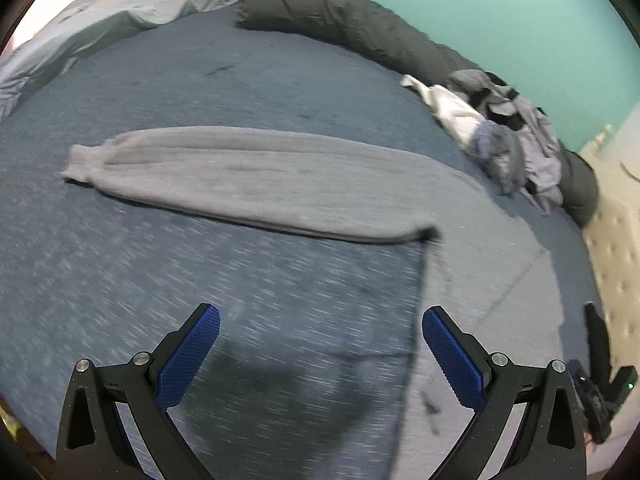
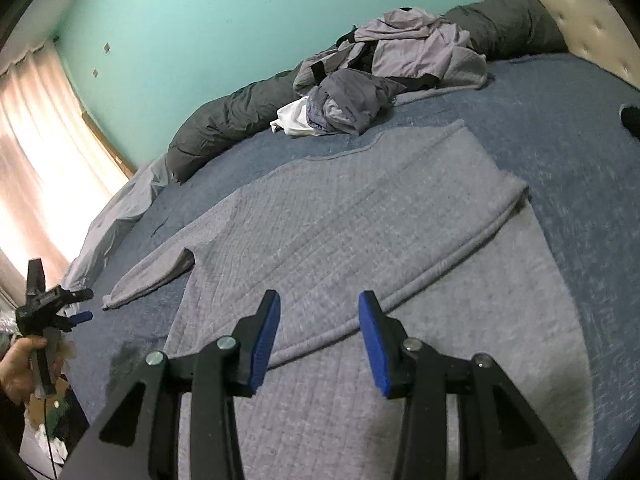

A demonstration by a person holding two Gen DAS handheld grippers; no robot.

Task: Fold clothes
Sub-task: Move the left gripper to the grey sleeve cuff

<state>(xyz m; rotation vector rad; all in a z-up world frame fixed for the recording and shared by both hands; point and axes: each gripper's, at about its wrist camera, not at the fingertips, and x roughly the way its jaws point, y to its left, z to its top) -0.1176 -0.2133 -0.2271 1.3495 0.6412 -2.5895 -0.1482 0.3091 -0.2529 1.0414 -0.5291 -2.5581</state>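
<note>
Bed [image 2: 580, 128] carried a soft, limp sweater [image 2: 360, 216]; both tools, left [image 1: 320, 356] and right [image 2: 319, 340], released; best gripped at hem corners.

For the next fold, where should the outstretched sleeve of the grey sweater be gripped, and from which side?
Probably at the cuff of the grey sweater: it is the sleeve's free, narrow end, lying flat on the blue blanket. Come from above, left side; the left gripper, open, is nearer.

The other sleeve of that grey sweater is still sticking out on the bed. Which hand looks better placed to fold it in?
Probably the left. The left gripper is open, empty and faces the outstretched sleeve directly. The right gripper, also open and empty, hovers over the sweater body where one sleeve is already folded.
</note>
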